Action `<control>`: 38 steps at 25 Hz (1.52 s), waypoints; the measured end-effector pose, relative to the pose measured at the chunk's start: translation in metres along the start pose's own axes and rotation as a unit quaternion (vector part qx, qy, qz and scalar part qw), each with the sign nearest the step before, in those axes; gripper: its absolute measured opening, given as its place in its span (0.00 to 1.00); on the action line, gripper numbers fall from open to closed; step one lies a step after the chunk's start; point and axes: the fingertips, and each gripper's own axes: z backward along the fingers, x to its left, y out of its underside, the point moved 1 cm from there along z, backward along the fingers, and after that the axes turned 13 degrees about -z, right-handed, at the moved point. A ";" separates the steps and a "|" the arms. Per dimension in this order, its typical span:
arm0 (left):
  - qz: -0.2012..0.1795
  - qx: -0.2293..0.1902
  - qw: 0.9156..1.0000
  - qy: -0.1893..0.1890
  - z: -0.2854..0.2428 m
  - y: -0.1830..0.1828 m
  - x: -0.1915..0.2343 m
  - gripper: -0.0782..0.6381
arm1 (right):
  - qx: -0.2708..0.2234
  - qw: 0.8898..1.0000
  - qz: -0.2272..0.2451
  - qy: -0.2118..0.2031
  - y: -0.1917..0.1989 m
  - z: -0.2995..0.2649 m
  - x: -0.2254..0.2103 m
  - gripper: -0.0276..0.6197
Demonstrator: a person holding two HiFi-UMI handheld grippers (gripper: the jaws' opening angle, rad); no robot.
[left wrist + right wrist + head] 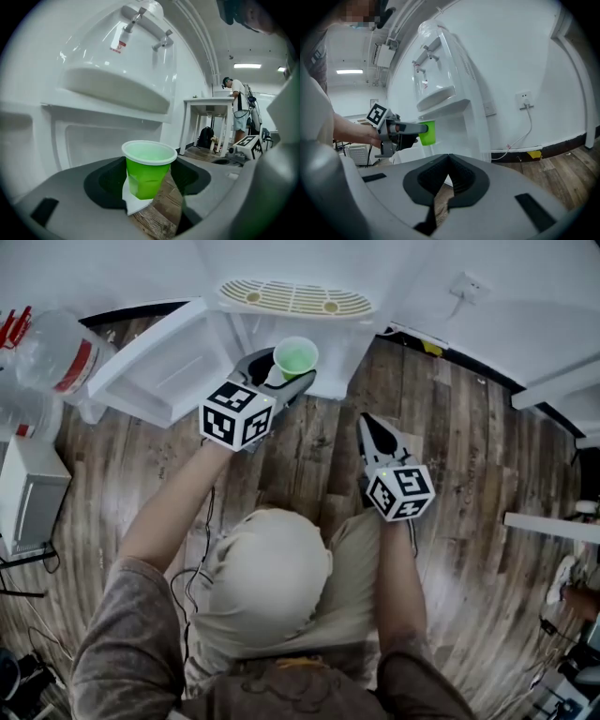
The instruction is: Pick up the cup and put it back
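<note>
Head view: the cup (295, 359) was clamped in the left gripper (279, 374), held in the air just near of the dispenser (292, 298). Left gripper view: it was carried upright and should be kept level until set down. Right gripper view: the right gripper (448, 161) was closed and empty.

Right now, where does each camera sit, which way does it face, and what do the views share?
Head view: on the person's head, looking steeply down at the floor; shows both forearms, left gripper, right gripper.
Left gripper view: on the left gripper, facing the water dispenser; its jaws grip the green cup.
Right gripper view: on the right gripper, facing dispenser and wall; jaws together, empty.
Shared: all three show the cup and dispenser.
</note>
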 end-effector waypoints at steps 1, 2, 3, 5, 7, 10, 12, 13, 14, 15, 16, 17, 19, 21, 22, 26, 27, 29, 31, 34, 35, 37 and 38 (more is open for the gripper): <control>0.001 -0.002 1.000 0.002 0.007 -0.004 -0.004 0.52 | 0.002 1.000 0.002 -0.003 0.002 -0.001 0.001 0.05; 0.004 -0.005 1.000 0.005 0.014 -0.007 -0.008 0.52 | 0.004 1.000 0.004 -0.007 0.003 -0.002 0.003 0.05; 0.007 -0.009 1.000 0.007 0.021 -0.010 -0.012 0.52 | 0.006 1.000 0.005 -0.011 0.004 -0.003 0.005 0.05; 0.012 -0.016 1.000 0.010 0.033 -0.014 -0.019 0.52 | 0.006 1.000 0.007 -0.021 0.004 -0.003 0.009 0.05; 0.010 -0.020 1.000 0.012 0.044 -0.015 -0.028 0.52 | 0.006 0.999 0.008 -0.036 0.003 -0.003 0.014 0.05; 0.001 -0.016 1.000 0.008 0.063 -0.009 -0.038 0.52 | 0.006 0.999 0.010 -0.053 0.002 -0.003 0.024 0.05; 0.004 -0.014 1.000 0.003 0.074 -0.004 -0.041 0.52 | 0.003 0.998 0.007 -0.058 0.001 -0.004 0.028 0.05; 0.007 -0.014 1.000 0.000 0.080 -0.002 -0.042 0.52 | 0.001 0.998 0.006 -0.060 0.000 -0.004 0.029 0.05; 0.011 -0.013 1.000 -0.003 0.085 0.001 -0.043 0.52 | -0.001 0.998 0.004 -0.061 -0.001 -0.004 0.029 0.05; 0.015 -0.012 1.000 -0.005 0.090 0.004 -0.044 0.52 | -0.003 0.998 0.003 -0.061 -0.003 -0.003 0.030 0.05; 0.019 -0.012 1.000 -0.008 0.095 0.007 -0.044 0.52 | -0.005 0.998 0.001 -0.062 -0.004 -0.003 0.030 0.05; 0.023 -0.011 1.000 -0.012 0.101 0.009 -0.045 0.52 | -0.007 0.998 0.000 -0.063 -0.005 -0.002 0.030 0.05; 0.034 -0.012 0.999 -0.022 0.113 0.014 -0.044 0.52 | -0.010 0.998 0.001 -0.065 -0.005 -0.001 0.031 0.05; 0.045 -0.016 0.998 -0.034 0.124 0.017 -0.044 0.52 | -0.012 0.998 0.000 -0.065 -0.006 0.000 0.032 0.05; 0.047 -0.017 0.998 -0.040 0.127 0.018 -0.045 0.52 | -0.013 0.998 -0.002 -0.063 -0.007 0.001 0.031 0.05; 0.036 -0.014 0.998 -0.048 0.132 0.021 -0.051 0.52 | -0.019 0.998 -0.006 -0.061 -0.011 0.006 0.030 0.05; 0.034 -0.012 0.998 -0.048 0.131 0.021 -0.052 0.52 | -0.018 0.998 -0.004 -0.062 -0.012 0.006 0.030 0.05; 0.031 -0.009 0.998 -0.050 0.131 0.023 -0.053 0.52 | -0.018 0.998 -0.001 -0.062 -0.012 0.008 0.031 0.05; 0.033 -0.011 0.998 -0.055 0.131 0.023 -0.052 0.52 | -0.019 0.998 -0.001 -0.062 -0.013 0.010 0.031 0.05; 0.036 -0.013 0.997 -0.060 0.131 0.023 -0.052 0.52 | -0.022 0.998 -0.002 -0.062 -0.015 0.013 0.029 0.05; 0.036 -0.012 0.997 -0.060 0.130 0.023 -0.052 0.52 | -0.021 0.998 -0.002 -0.062 -0.015 0.013 0.029 0.05; 0.036 -0.011 0.997 -0.061 0.130 0.024 -0.052 0.52 | -0.020 0.998 -0.002 -0.063 -0.014 0.014 0.029 0.05; 0.036 -0.010 0.997 -0.061 0.131 0.025 -0.052 0.52 | -0.020 0.998 -0.002 -0.063 -0.014 0.014 0.029 0.05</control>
